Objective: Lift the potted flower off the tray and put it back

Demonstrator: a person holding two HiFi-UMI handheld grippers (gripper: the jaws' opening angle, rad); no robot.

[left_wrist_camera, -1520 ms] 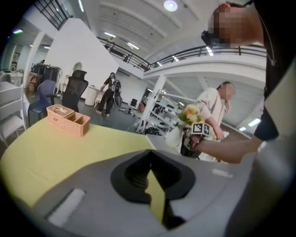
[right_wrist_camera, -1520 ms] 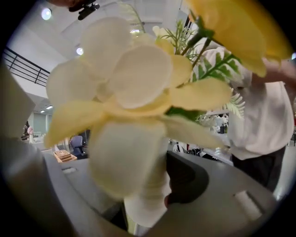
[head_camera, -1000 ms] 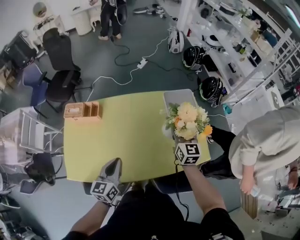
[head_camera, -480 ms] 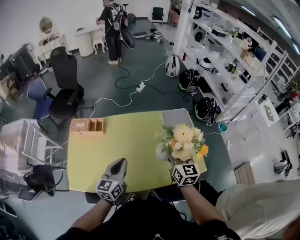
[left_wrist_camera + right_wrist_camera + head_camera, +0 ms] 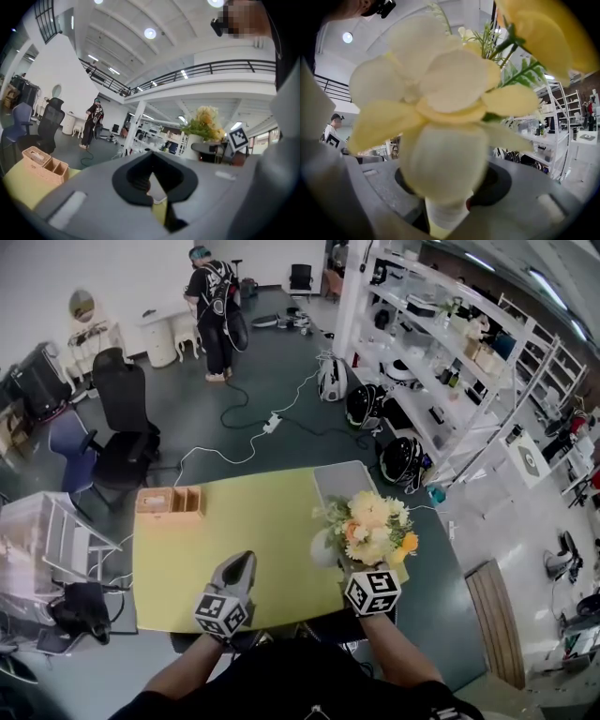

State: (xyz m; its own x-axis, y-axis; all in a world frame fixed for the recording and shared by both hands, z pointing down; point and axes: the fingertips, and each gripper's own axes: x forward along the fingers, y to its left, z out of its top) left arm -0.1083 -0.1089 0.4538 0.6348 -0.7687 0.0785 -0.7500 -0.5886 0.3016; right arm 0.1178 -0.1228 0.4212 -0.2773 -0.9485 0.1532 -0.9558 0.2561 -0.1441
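Nearest, the person's two forearms are cut off by the lower edge of the head view, each holding one hand-held gripper. The left hand-held gripper has its jaws pressed together with nothing between them, and it sits at the near edge of the yellow-green worktop. The right hand-held gripper is largely hidden. From above only its marker cube shows, because the blooms cover its jaws. In its own view, pale petals fill most of the frame, and below them the jaws are clamped on the white pot.

There is one potted flower, with cream, orange and yellow blooms. It is upright at the right side of the worktop, on the near side of the single grey tray, and its leaves overlap the tray's near edge. Whether the pot's base touches anything cannot be seen, as the flowers and the right hand-held gripper cover it.

One divided wooden box stands well apart from them at the worktop's far left corner.

Beyond the worktop, two office chairs stand on the dark floor to the left, and a white cable trails across it. Long white shelving runs along the right, its contents too small to name. At the far end one person stands beside a white cabinet.
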